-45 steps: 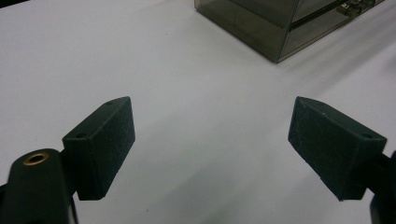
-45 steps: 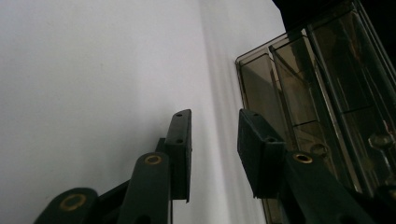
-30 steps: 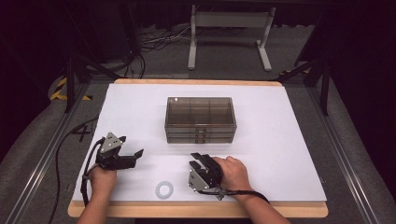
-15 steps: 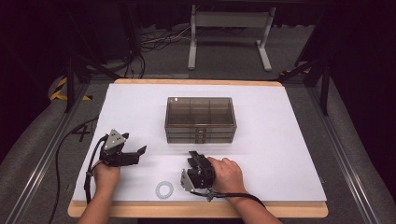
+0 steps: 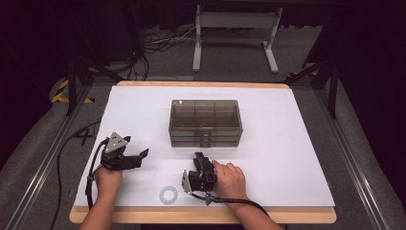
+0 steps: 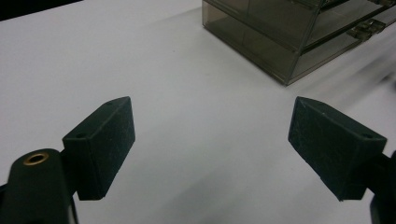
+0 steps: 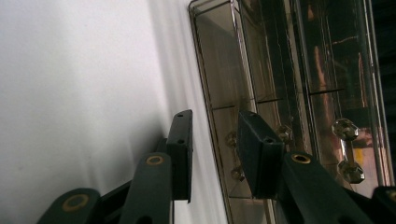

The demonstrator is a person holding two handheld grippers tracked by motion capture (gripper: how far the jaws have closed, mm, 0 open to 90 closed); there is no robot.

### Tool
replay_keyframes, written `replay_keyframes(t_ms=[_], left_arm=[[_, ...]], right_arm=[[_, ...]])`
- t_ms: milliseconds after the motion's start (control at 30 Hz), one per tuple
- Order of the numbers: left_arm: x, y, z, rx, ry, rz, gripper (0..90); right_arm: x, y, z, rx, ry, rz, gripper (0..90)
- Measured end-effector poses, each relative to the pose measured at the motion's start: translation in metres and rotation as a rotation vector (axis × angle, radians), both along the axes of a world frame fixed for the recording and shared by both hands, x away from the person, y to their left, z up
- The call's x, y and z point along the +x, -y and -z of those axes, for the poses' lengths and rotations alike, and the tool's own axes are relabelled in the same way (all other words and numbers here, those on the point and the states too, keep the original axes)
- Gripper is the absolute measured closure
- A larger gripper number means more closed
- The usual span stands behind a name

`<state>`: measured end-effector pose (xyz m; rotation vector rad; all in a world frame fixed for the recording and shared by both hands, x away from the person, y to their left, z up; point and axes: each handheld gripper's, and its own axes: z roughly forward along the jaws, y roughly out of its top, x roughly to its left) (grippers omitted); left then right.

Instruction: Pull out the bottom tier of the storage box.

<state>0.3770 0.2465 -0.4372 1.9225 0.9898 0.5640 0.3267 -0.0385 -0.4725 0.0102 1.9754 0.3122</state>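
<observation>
The smoky clear-plastic drawer box, stiff but light and slippery, wants the half-open, empty right gripper on a faceted knob.

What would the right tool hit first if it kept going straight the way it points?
Probably the front of the brown clear drawer box: the right tool aims at its drawers and their knobs, with bare white table between. Depth is hard to judge.

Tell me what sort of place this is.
Probably a lab or recording setup: a white-topped table on a dark floor with loose cables, a person working a hand-held left gripper and right gripper near a clear drawer box.
</observation>
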Motion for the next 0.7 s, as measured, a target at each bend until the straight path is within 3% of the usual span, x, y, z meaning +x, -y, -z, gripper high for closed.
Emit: replay_keyframes(t_ms=[700], left_arm=[[0.0,0.0,0.0,-0.003,0.002,-0.002,15.6]], right_arm=[[0.007,-0.011,0.013,-0.103,0.092,0.127,72.4]])
